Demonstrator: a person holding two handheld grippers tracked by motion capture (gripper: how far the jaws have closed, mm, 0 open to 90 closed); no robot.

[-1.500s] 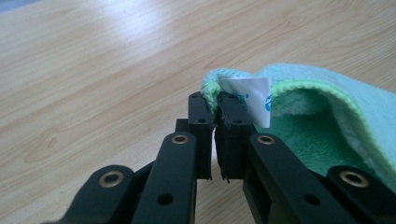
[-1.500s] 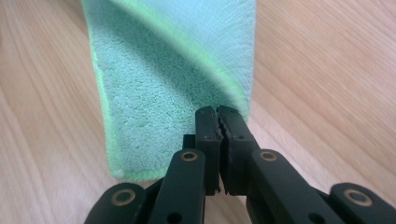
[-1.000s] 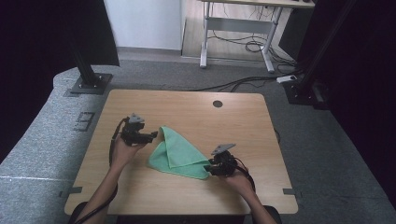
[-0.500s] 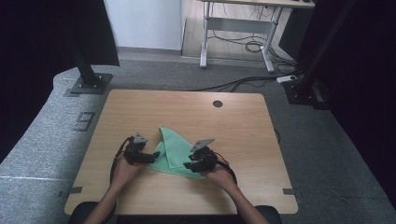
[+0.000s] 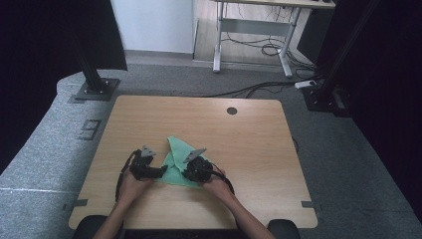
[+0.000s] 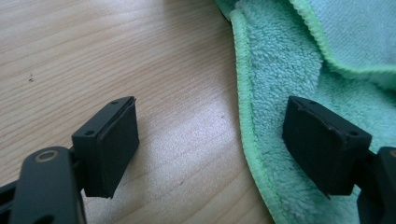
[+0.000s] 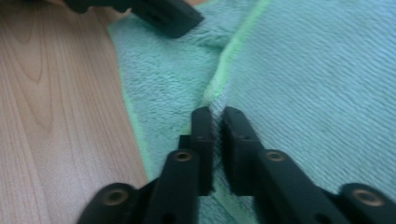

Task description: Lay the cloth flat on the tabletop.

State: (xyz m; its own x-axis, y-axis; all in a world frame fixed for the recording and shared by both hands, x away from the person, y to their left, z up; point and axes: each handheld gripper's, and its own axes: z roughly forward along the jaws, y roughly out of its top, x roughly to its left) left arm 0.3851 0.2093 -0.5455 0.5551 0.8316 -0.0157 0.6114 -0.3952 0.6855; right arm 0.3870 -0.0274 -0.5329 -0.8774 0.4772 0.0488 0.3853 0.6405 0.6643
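A green terry cloth (image 5: 177,149) lies bunched on the wooden table (image 5: 249,134), near its front. My left gripper (image 5: 160,172) is at the cloth's left edge and open. In the left gripper view (image 6: 210,140), one jaw rests over bare wood and the other over the cloth (image 6: 289,70), with the hemmed edge between them. My right gripper (image 5: 187,172) sits close beside it on the cloth. Its jaws (image 7: 215,116) have just been closing and now pinch a raised fold of the cloth's (image 7: 317,84) hem. The left gripper's jaw shows at the top of the right gripper view.
A round cable hole (image 5: 232,110) is in the table's far side. Black stand bases (image 5: 94,89) sit on the grey floor at both rear corners. A desk frame and cables (image 5: 259,45) lie beyond.
My right gripper moved left across the cloth until it is next to the left gripper, and its jaws closed on the hem. The left gripper came down to the cloth's left edge. The cloth is more bunched.
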